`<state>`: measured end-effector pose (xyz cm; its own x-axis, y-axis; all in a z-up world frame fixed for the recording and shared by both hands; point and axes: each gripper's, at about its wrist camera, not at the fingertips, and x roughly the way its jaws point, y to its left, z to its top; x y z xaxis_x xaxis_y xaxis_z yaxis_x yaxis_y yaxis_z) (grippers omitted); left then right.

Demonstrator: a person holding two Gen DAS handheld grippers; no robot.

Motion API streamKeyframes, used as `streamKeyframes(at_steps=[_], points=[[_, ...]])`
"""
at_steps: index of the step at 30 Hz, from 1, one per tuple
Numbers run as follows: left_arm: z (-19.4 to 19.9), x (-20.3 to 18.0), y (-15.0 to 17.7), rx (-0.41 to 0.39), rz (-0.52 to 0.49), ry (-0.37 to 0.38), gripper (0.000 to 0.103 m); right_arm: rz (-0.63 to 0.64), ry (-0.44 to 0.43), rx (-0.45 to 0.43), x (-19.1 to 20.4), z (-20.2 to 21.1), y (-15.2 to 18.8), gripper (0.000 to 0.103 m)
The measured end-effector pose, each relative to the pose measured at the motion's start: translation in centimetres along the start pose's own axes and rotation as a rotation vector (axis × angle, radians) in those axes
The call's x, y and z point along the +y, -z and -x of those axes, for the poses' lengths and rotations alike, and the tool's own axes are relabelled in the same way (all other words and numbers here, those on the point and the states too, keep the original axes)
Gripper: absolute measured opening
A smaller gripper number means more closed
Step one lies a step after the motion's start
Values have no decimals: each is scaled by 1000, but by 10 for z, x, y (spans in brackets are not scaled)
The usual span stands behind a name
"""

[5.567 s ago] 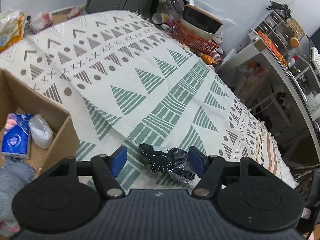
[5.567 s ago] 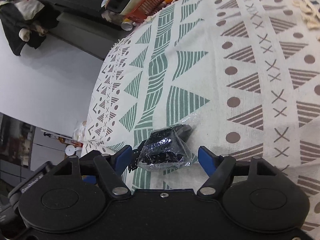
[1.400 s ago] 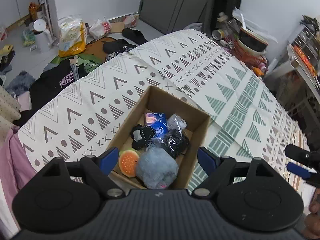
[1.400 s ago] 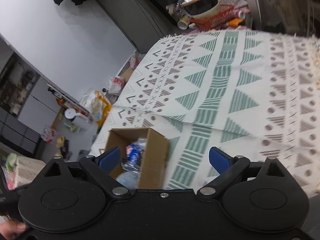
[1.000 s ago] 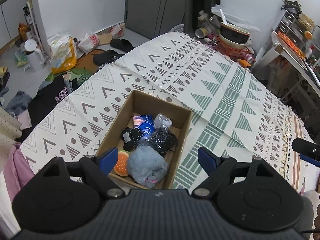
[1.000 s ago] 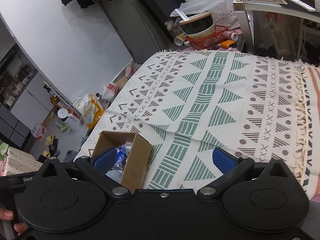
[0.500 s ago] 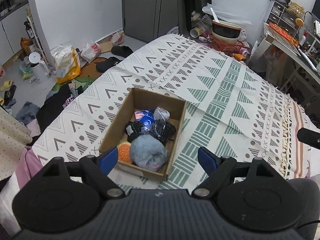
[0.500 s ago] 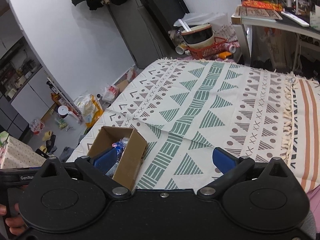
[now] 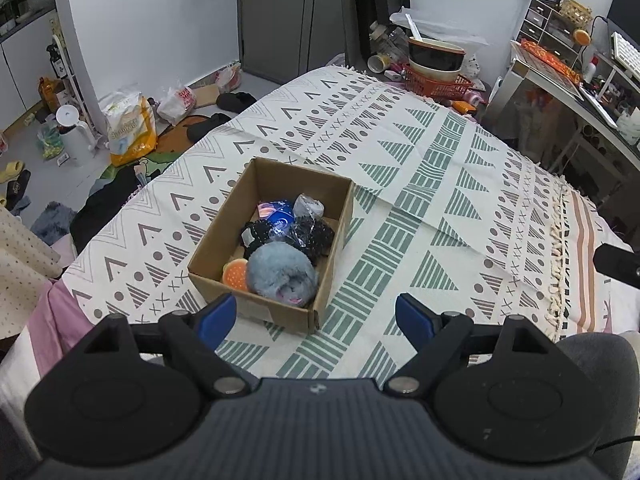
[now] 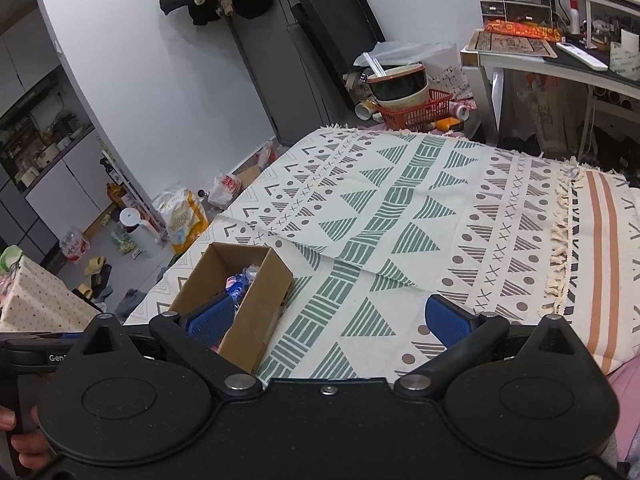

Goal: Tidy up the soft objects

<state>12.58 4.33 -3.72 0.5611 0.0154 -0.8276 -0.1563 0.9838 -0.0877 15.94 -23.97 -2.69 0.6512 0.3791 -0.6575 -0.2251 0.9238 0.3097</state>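
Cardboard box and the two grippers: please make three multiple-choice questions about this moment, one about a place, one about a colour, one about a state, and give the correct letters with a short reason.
1. Where does the cardboard box stand?
A. on the floor beside the bags
B. on the patterned cloth
C. on the desk at the right

2. What colour is the fluffy plush toy at the near end of the box?
A. grey-blue
B. red
C. yellow

3. In what state are the left gripper and the right gripper?
A. both shut on a toy
B. the left one shut, the right one open
C. both open, holding nothing

Answers:
1 B: the cloth's triangles and dots show all around the box.
2 A: its fur is grey-blue, beside an orange round toy.
3 C: in each wrist view the blue pads stand wide apart, with nothing between them.
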Motion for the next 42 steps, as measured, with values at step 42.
streamKeyframes(at_steps=[42], points=[[5, -6, -1, -20, -9, 0, 86, 19, 27, -20, 3, 5, 2, 103]])
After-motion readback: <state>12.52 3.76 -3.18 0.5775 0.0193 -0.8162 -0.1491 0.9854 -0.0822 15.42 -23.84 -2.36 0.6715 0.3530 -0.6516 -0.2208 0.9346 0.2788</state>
